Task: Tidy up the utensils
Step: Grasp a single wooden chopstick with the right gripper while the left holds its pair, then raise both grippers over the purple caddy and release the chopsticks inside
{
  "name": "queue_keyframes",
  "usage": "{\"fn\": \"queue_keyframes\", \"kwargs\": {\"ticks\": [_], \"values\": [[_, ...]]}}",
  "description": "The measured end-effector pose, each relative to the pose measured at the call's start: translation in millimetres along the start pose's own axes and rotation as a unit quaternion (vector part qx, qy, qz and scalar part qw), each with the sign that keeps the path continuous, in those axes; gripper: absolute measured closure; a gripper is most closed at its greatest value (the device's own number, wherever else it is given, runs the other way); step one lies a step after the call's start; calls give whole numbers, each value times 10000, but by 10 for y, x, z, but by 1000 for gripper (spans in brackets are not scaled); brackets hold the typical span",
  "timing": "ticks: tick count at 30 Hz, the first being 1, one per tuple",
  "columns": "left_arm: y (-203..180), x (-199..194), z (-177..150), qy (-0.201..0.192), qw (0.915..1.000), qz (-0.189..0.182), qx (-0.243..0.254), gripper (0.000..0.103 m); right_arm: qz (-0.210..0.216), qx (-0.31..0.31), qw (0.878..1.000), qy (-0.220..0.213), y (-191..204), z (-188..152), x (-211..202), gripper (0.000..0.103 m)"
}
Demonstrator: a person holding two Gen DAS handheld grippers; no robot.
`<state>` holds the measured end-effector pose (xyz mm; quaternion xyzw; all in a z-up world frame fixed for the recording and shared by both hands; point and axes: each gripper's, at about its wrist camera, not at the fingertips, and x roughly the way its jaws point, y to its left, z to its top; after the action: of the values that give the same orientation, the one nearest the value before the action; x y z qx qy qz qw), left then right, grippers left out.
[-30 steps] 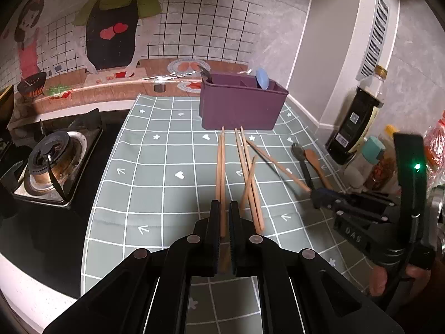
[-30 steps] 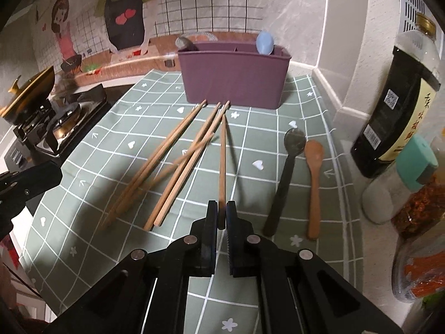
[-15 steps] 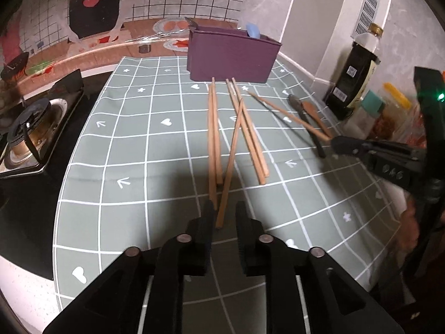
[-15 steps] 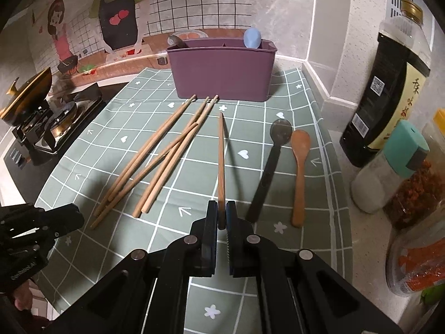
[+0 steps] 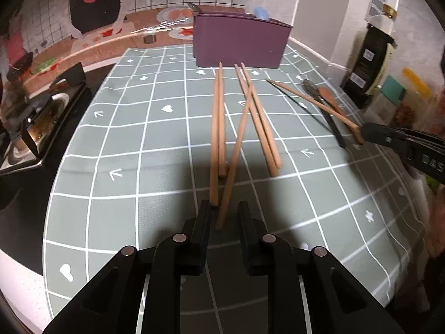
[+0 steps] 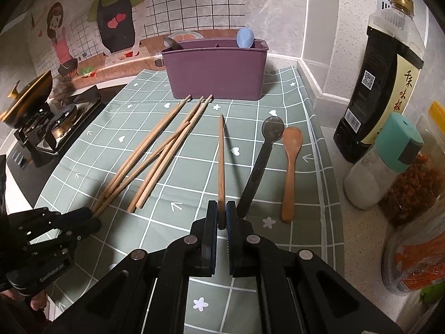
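Chopsticks (image 5: 219, 128) lay loose on the tabletop (image 5: 125, 153) before the holder (image 6: 217, 69). Right gripper (image 6: 221, 217) clenched one chopstick (image 6: 221, 161). Left gripper (image 5: 223, 214), jaws just closing, unclenched, straddled another's (image 5: 236, 156) end; next it likely needed to pinch and lift.

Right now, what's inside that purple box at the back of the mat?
Poking above the purple box are a blue spoon at its right end and a grey utensil at its left. A divider shows near the rim. Its solid walls hide anything lower down.
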<state>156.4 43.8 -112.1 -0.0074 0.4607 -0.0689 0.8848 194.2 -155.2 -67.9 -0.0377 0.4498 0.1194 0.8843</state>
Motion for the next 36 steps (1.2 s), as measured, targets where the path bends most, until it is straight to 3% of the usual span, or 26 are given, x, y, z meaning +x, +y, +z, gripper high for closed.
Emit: {"fn": "queue_keyframes", "kwargs": {"ticks": [4, 10, 17, 20, 27, 36], "values": [[19, -69, 39, -139, 9999, 33, -77, 97, 0, -3, 10000, -9, -2, -8, -11, 97], [42, -443, 262, -584, 9983, -16, -59, 98, -38, -33, 10000, -77, 10, 10, -82, 97], [165, -730, 515, -728, 9966, -285, -243, 98, -124, -59, 9994, -311, 40, 150, -250, 97], [164, -910, 681, -1051, 9941, -247, -59, 98, -183, -99, 9985, -508, 40, 247, -375, 97], [258, -1170, 1185, -1625, 9860, -375, -15, 98, -299, -217, 9940, -1027, 76, 746, -653, 98], [361, -1483, 1896, -1946, 9781, -732, -104, 99, -323, -202, 9878, -1513, 100, 1589, -1083, 98]]}}
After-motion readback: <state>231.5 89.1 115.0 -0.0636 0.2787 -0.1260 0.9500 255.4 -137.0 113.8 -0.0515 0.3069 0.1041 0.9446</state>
